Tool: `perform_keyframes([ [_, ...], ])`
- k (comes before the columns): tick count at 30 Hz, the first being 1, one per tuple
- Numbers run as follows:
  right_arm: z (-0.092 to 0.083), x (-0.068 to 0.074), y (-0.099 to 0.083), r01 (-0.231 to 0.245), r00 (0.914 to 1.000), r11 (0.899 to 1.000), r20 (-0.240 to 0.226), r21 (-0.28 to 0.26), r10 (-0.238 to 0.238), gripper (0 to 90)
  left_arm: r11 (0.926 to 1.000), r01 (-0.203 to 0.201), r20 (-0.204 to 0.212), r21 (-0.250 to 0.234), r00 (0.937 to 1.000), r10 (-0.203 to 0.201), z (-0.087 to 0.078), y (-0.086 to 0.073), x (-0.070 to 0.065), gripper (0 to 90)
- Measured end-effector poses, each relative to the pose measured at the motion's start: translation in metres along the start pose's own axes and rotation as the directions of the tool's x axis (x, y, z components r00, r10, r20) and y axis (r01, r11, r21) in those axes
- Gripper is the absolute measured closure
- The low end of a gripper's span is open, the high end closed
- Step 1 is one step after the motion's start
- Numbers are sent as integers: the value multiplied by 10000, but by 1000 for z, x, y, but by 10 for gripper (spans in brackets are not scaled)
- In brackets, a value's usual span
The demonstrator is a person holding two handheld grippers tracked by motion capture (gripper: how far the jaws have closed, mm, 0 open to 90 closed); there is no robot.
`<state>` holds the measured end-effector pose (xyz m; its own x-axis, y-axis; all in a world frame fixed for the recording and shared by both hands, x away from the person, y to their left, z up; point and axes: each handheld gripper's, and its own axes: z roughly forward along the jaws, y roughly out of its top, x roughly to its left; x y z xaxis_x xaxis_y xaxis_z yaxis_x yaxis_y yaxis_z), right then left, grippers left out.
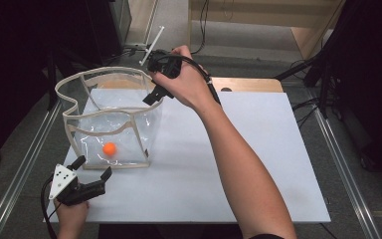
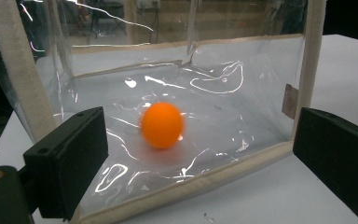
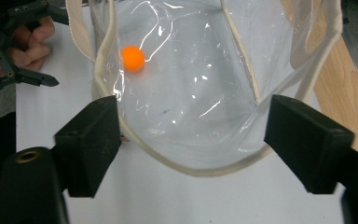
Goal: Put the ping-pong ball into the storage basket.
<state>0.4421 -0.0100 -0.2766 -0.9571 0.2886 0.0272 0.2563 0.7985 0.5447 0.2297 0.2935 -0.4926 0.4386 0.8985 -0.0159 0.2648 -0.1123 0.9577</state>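
High view shows the left gripper [image 1: 93, 169] at the desk's [image 1: 238, 164] near-left corner, jaws apart and empty, aimed at a clear plastic bag [image 1: 110, 117] with beige fabric trim. An orange ball [image 1: 109, 148], smooth and round, lies on the bag's floor. The right gripper [image 1: 155, 92] hovers over the bag's open rim, jaws spread, holding nothing.

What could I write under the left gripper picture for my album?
An orange ball sits inside a clear bag, framed by the open left tool.
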Motion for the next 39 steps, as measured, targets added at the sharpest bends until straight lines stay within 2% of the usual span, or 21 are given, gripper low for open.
perform_keyframes([
  [3, -5, 1, -9, -148, 9999, 9996, 72, -237, 149, 105, 10000, -27, 7, -12, 10000, 27, 0, 0, 0, 37],
  [7, -10, 2, -20, -437, 9988, 9983, 186, -380, 444, 86, 10000, 3, -50, -21, 10000, -3, 0, 0, 0, 37],
  [10, -11, 3, -29, -623, 9977, 9972, 245, -413, 634, 0, 10000, -12, -131, -22, 9999, 12, 0, 0, 0, 37],
  [21, -12, 9, -56, -1014, 9918, 9930, 723, -613, 1058, 0, 10000, -30, -134, -43, 9999, 29, 1, 0, -1, 37],
  [28, -12, 5, -81, -1366, 9880, 9839, 566, -1153, 1438, 0, 10000, -12, -127, -62, 9999, 11, 0, 0, -1, 37],
  [31, -10, 7, -90, -1534, 9851, 9820, 606, -1099, 1607, 0, 10000, -11, -142, -47, 9999, 11, 0, 0, -1, 37],
  [39, -4, 14, -109, -1601, 9841, 9803, 586, -1155, 1676, 0, 10000, -4, -158, -46, 9999, 3, 0, 0, -1, 37],
])
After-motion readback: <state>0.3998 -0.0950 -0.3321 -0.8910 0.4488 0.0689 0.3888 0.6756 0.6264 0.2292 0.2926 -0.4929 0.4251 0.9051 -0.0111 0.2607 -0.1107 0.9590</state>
